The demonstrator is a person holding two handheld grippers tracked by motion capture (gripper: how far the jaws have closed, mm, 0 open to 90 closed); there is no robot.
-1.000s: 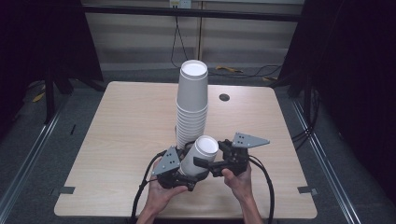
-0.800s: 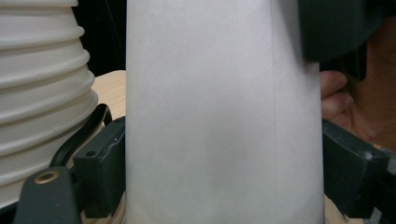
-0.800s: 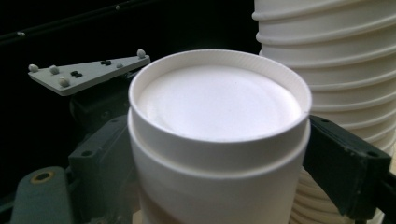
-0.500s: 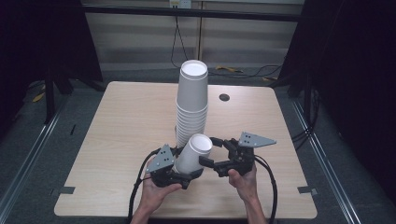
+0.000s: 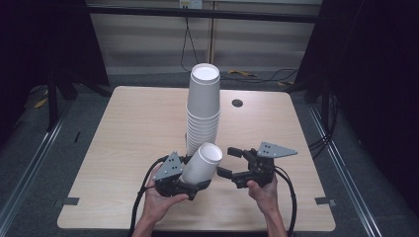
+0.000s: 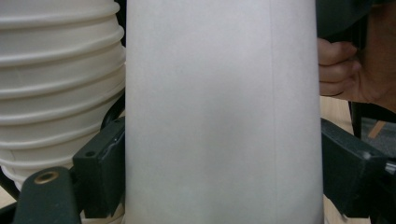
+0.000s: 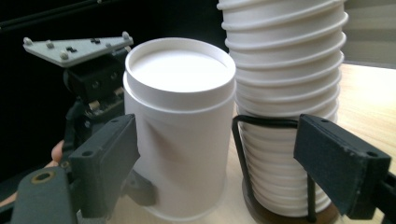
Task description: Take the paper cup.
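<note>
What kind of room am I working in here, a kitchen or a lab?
Most likely a lab recording rig, not a kitchen: a bare wooden table ringed by black curtains, cables on the grey floor behind, and only a stack of paper cups.

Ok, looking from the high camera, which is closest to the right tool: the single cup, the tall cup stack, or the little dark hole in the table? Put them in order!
From the right tool:
1. The single cup, just to its left, held tilted in the left tool.
2. The tall cup stack, behind the cup, mid-table.
3. The dark hole, farthest, near the table's far edge.
</note>
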